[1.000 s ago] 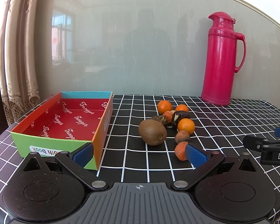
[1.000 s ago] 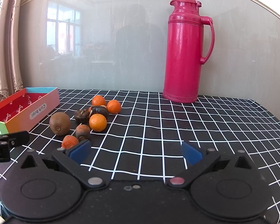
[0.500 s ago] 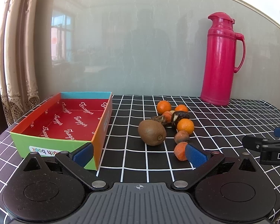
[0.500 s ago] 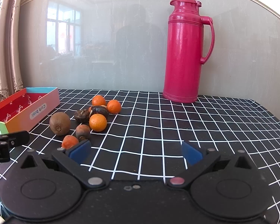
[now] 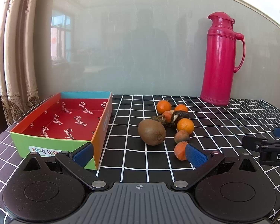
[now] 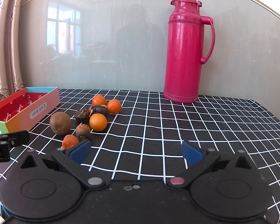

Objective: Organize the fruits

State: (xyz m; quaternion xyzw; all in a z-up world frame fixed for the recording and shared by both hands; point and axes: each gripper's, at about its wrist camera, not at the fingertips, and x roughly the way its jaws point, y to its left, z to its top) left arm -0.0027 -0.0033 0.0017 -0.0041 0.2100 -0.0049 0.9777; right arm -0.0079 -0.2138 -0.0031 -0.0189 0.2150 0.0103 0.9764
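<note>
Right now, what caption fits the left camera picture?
Open left gripper faces a brown fuzzy kiwi beside an empty red cardboard box.

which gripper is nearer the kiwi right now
Left. The left gripper faces the kiwi, which lies just ahead between its open jaws. The right gripper sits further right, so the kiwi is ahead and off to its left.

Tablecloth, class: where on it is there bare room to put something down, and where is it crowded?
Free: the stretch of tablecloth in front of the flask, right of the fruit; the strip between box and kiwi; the box's red floor, which holds nothing. Crowded: the fruit cluster around the kiwi and the oranges.
</note>
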